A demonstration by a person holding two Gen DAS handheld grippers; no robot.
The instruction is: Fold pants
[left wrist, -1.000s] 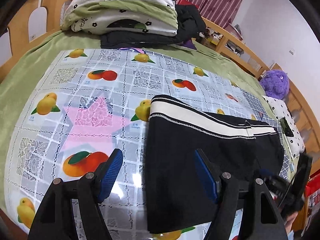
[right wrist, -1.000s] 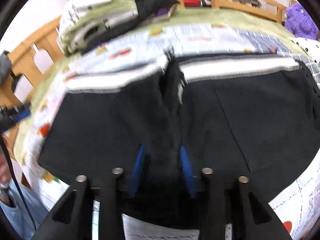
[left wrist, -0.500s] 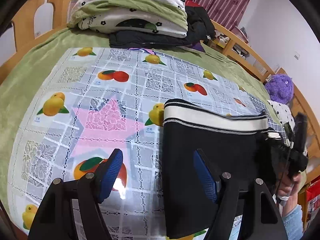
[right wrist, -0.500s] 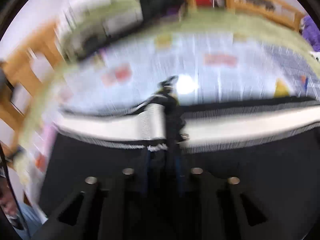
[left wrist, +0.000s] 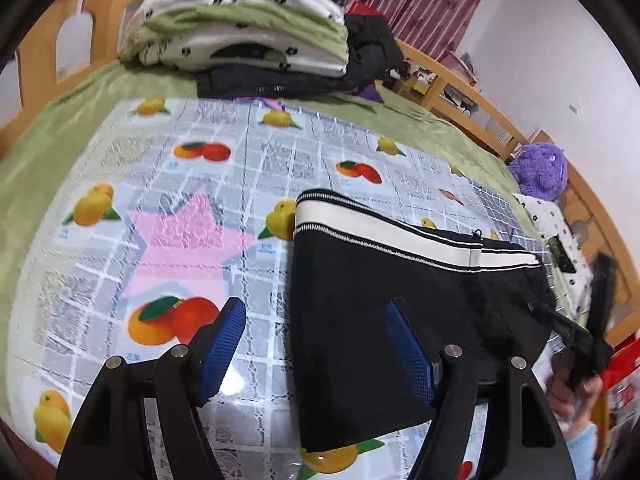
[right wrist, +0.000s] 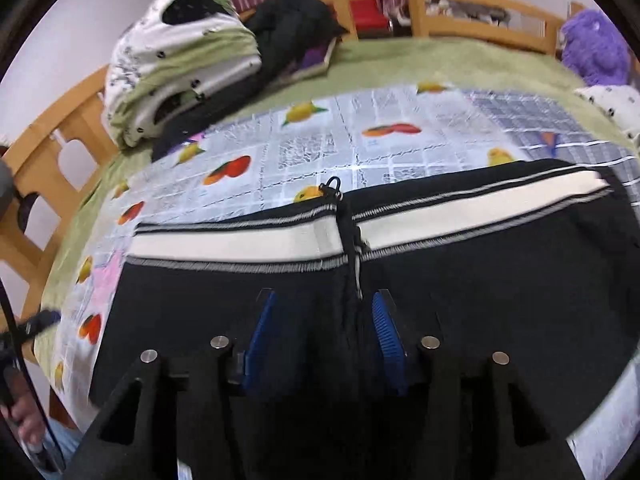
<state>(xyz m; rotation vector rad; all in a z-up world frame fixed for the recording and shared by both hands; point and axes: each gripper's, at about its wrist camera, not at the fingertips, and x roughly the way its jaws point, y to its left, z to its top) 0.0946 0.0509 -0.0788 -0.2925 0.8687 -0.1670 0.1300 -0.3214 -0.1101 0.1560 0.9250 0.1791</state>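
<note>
- The black pants (right wrist: pixel 460 320) lie flat on a fruit-print plastic sheet (left wrist: pixel 168 184) that covers the green bedspread (left wrist: pixel 40 160); the white-striped waistband (right wrist: pixel 240 246) faces the far side of the bed.
- The garment appears already folded in part: the left-wrist view shows a compact black panel with straight side edges.
- The right gripper (right wrist: pixel 322 332) hangs over the middle of the pants, just short of the waistband. Its jaws are opening; dark cloth lies beneath the gap, but neither blue pad visibly presses on it.
- The left gripper (left wrist: pixel 316 356) hovers with fingers spread wide, holding nothing. It straddles the left edge of the pants, probably placed to take that edge for the next fold.
- Folded bedding (left wrist: pixel 248 28) is stacked at the head of the bed, well apart from the work.
</note>
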